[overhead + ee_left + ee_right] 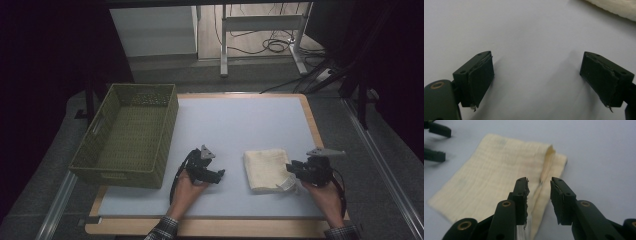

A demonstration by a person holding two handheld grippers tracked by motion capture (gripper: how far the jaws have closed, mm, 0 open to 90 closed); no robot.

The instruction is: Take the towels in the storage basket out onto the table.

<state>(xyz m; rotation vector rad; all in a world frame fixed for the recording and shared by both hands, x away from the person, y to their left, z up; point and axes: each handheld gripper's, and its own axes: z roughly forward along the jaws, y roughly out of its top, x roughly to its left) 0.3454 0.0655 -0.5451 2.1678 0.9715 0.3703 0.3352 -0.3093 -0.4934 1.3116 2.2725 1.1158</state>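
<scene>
Right gripper [539, 195] part open, nothing pinched, jaws straddling folded edge of cloth [499, 172]. Risk: closing here may catch top layer alone, fold spills open on lift. Cloth flat on table [235, 125], under right gripper's tips. Left gripper [536, 80] wide open, empty, just beside cloth.

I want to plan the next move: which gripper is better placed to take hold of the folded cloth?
Right. The right gripper is over the folded cloth, jaws slightly apart astride its raised edge. The left gripper rests beside the cloth on bare table, jaws wide open.
</scene>
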